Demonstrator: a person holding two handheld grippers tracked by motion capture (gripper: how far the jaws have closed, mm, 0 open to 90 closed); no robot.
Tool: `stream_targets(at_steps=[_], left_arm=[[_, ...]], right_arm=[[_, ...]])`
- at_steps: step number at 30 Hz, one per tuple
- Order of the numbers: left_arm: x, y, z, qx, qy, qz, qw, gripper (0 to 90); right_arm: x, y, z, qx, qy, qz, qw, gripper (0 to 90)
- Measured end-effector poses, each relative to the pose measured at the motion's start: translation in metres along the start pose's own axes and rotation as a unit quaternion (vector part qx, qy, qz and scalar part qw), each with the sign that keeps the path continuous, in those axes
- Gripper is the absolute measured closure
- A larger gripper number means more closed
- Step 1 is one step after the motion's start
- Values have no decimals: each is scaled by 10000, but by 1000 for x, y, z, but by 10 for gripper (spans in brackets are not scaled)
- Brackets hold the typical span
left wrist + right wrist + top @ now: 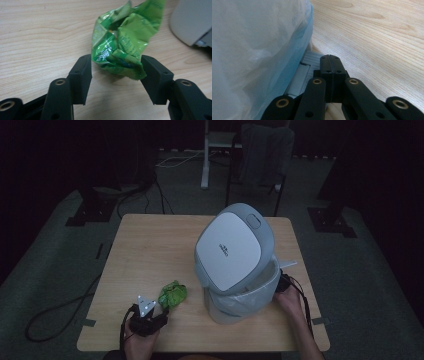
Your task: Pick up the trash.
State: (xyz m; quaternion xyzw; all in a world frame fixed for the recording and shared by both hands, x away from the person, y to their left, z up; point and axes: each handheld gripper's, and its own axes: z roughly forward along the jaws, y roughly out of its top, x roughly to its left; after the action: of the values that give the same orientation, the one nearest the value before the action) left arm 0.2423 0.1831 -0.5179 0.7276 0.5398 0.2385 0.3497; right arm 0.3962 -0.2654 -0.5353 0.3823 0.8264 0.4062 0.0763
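Now left claw (116, 78) wide open, wrapper (122, 42) between its jaws, right claw (331, 61) pressed closed on the pedal (305, 68) beside the bin (240, 265)

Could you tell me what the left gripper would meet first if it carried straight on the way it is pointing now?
Most likely the crumpled green wrapper: it lies on the table directly ahead, already partly between the open fingers of the left gripper. The grey bin stands beyond, off to one side.

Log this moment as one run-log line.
left gripper: open, jaws either side of green wrapper | right gripper: shut, on pedal beside bin | lid: up
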Motion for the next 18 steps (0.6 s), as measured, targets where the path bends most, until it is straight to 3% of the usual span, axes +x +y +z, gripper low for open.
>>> stream_targets(at_steps=[1,8,10,14,18], left_arm=[[1,2,2,26,37,4,10000,474],[6,15,10,32,10,85,10000,695],[7,17,11,41,16,67,10000,696],[7,13,9,83,77,-17,9999,579],[8,9,10,188,112,-107,9997,605]], right_arm=[[0,0,0,-1,0,2,10000,900],[0,0,0,-4,13,4,10000,900],[0,0,0,-3,14,-1,10000,900],[-1,0,0,-6,22,-6,10000,900],[0,0,0,-6,17,-9,10000,900]])
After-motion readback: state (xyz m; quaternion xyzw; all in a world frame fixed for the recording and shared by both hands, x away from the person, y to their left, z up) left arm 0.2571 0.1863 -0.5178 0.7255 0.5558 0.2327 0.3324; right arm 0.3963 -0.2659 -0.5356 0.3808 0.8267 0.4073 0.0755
